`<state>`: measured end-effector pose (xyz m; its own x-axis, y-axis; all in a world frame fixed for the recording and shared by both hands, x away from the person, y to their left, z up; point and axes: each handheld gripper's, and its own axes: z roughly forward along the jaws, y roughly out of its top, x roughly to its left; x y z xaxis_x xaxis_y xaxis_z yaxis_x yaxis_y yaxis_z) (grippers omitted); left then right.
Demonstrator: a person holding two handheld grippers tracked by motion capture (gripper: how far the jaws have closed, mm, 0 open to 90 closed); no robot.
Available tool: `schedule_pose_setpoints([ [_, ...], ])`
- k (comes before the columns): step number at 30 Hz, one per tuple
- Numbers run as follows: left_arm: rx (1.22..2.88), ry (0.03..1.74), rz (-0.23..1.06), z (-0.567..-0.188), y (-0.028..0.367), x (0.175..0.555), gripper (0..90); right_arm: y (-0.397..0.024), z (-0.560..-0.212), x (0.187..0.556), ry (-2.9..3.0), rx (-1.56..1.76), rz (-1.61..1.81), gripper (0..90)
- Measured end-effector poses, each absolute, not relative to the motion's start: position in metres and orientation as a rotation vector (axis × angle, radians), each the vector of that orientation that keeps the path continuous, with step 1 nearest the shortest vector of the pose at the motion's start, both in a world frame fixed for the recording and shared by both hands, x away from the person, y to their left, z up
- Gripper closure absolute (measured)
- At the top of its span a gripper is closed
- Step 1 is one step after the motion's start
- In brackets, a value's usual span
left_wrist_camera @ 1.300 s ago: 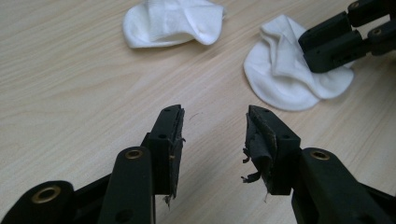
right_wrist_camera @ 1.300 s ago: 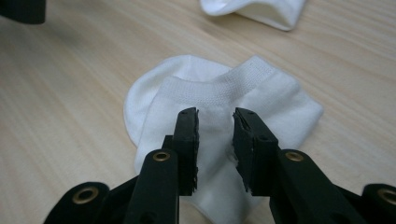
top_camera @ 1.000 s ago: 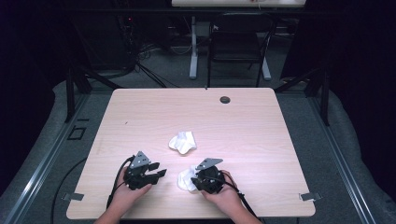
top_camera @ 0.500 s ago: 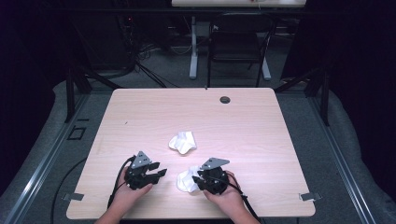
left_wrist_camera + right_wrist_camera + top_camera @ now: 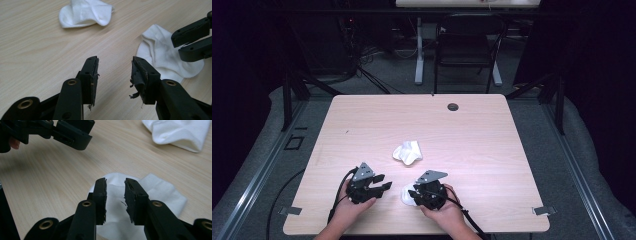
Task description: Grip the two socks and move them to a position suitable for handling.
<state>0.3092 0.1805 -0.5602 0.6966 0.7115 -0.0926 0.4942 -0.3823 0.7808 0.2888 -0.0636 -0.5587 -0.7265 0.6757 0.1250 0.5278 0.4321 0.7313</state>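
My right gripper (image 5: 115, 185) has edged onto the near white sock (image 5: 155, 192) since a second ago; its jaws just narrowed a bit, a small gap left, nothing pinched yet, so I judge the grasp imminent. My left gripper (image 5: 115, 66) hangs open and empty beside it; the second sock (image 5: 407, 151) lies mid-table (image 5: 492, 135), with a dark room and a chair (image 5: 467, 47) behind.

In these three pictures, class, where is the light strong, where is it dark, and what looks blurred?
High view: table brightly lit, surrounding floor dark. Left gripper view: far sock slightly soft. Right gripper view: near sock sharp, the left gripper casts a soft shadow.
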Motion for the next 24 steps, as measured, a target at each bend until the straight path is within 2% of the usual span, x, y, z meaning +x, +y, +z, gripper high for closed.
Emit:
schedule_pose_setpoints([
  [14,2.078,0.900,0.292,-0.562,0.165,0.304,60.4,-0.048,-0.574,0.286,2.500,0.986,1.061,68.4],
  [21,2.087,0.887,0.296,-0.563,0.164,0.301,60.0,-0.048,-0.574,0.286,2.484,1.020,1.061,82.7],
  [24,2.084,0.889,0.282,-0.563,0.163,0.300,60.0,-0.051,-0.573,0.287,2.485,1.054,1.091,86.1],
])
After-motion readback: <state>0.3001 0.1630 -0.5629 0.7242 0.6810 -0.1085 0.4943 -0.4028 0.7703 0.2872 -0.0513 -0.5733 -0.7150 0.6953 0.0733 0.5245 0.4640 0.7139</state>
